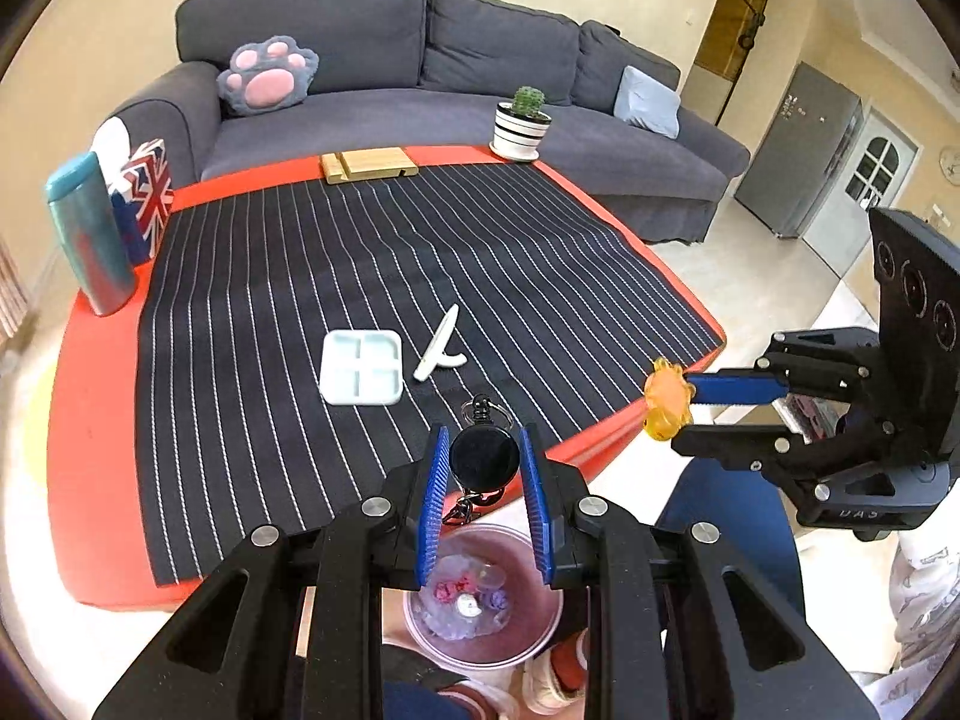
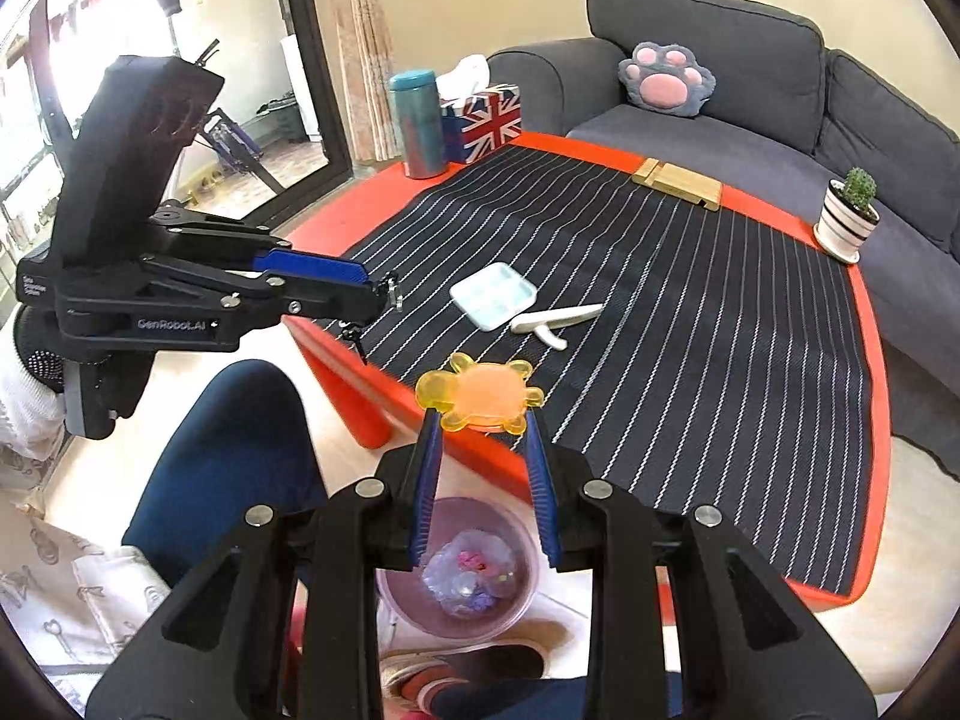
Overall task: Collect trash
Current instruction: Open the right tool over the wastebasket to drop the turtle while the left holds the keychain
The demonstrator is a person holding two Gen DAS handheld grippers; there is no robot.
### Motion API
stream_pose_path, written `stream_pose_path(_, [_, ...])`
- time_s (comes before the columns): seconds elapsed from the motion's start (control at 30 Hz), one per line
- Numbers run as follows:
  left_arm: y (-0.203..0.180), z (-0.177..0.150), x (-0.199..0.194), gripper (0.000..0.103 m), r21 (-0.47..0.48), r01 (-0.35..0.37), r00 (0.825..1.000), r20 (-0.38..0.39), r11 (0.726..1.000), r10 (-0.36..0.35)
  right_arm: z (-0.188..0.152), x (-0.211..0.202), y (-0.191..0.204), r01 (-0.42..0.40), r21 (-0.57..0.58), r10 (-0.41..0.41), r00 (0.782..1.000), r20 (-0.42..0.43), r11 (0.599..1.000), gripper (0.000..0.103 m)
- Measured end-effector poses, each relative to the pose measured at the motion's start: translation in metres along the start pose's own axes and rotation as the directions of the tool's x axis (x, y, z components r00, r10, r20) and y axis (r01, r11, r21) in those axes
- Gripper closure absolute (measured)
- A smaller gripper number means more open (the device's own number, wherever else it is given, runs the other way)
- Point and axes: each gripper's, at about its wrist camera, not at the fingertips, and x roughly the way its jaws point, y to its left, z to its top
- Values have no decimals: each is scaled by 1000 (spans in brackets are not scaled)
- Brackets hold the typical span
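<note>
My left gripper (image 1: 483, 455) is shut on a black round badge reel (image 1: 483, 456) with a key ring, held above the table's near edge. My right gripper (image 2: 483, 420) is shut on an orange and yellow turtle-shaped toy (image 2: 480, 395); that toy (image 1: 667, 401) also shows at the right of the left wrist view. A clear pinkish bin (image 1: 486, 600) with wrappers in it stands on the floor below both grippers; the same bin (image 2: 459, 570) appears under the right jaws. A white divided tray (image 1: 362, 367) and a white clip-like piece (image 1: 439, 344) lie on the striped cloth.
The red table (image 1: 90, 420) carries a dark striped cloth (image 1: 360, 252), a teal bottle (image 1: 90, 234), a flag tissue box (image 1: 147, 198), a wooden stand (image 1: 367, 164) and a potted cactus (image 1: 522, 123). A grey sofa (image 1: 420, 60) lies behind. A person's legs and shoes (image 2: 228, 468) are close to the bin.
</note>
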Motion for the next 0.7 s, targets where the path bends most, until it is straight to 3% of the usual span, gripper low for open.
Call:
stream_pose_path(0.37, [-9, -26, -7, 79, 7, 30, 999, -14, 1000, -30, -33, 16, 13, -67, 17, 68, 996, -63, 998, 75])
stream_pose_path(0.43, [-8, -29, -7, 79, 5, 33, 999, -21, 999, -33, -36, 18, 14, -72, 21, 73, 995, -62, 997, 63])
stream_pose_path(0.5, [-7, -32, -7, 79, 0, 34, 999, -25, 999, -34, -35, 19, 12, -64, 35, 65, 997, -51, 997, 36])
stream_pose_path(0.6, [-8, -34, -7, 79, 0, 37, 999, -28, 999, -37, -35, 18, 7, -54, 67, 57, 998, -40, 996, 20])
stream_pose_path(0.7, [-10, -36, -7, 79, 4, 42, 999, -31, 999, -42, -34, 15, 3, -43, 88, 46, 999, -30, 995, 14])
